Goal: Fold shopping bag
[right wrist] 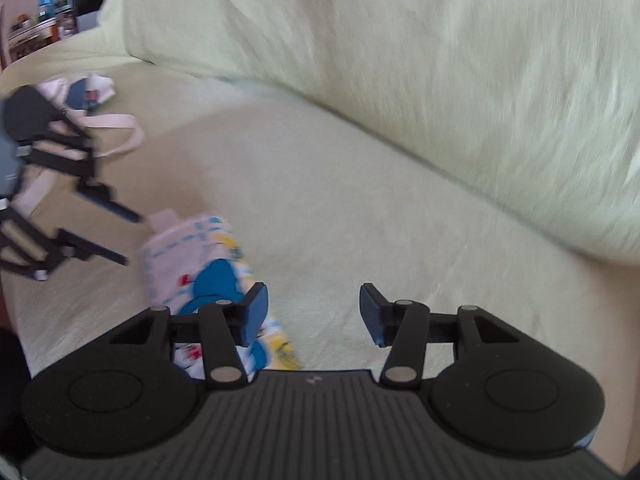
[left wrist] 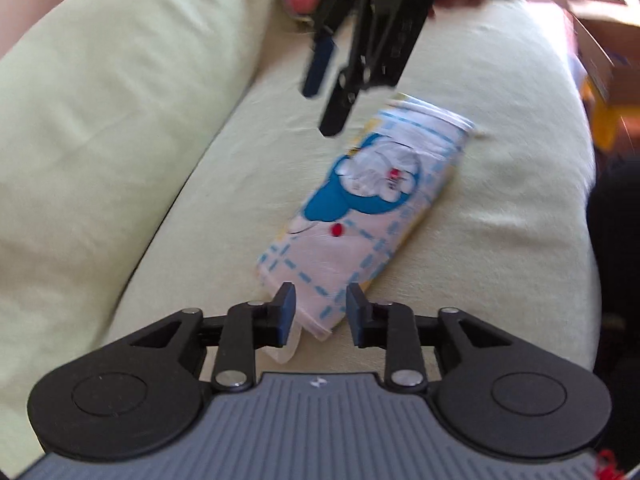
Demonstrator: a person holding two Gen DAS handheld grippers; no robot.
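Observation:
The shopping bag (left wrist: 360,216), white with blue dashed lines and a blue cartoon cat, lies folded into a narrow strip on the pale green sofa seat (left wrist: 240,168). My left gripper (left wrist: 320,312) is open, its jaws astride the strip's near end without pressing on it. My right gripper (left wrist: 328,108) hangs open and empty just above the strip's far end. In the right wrist view the bag (right wrist: 200,264) lies to the lower left, my right gripper (right wrist: 312,312) is open over bare seat, and the left gripper (right wrist: 128,236) is at the left, open.
The sofa back cushion (right wrist: 440,80) runs along the seat. Another white and blue bag with straps (right wrist: 96,104) lies further along the seat. A cardboard box (left wrist: 600,40) stands beyond the sofa's end. Shelves with clutter (right wrist: 52,12) are in the far corner.

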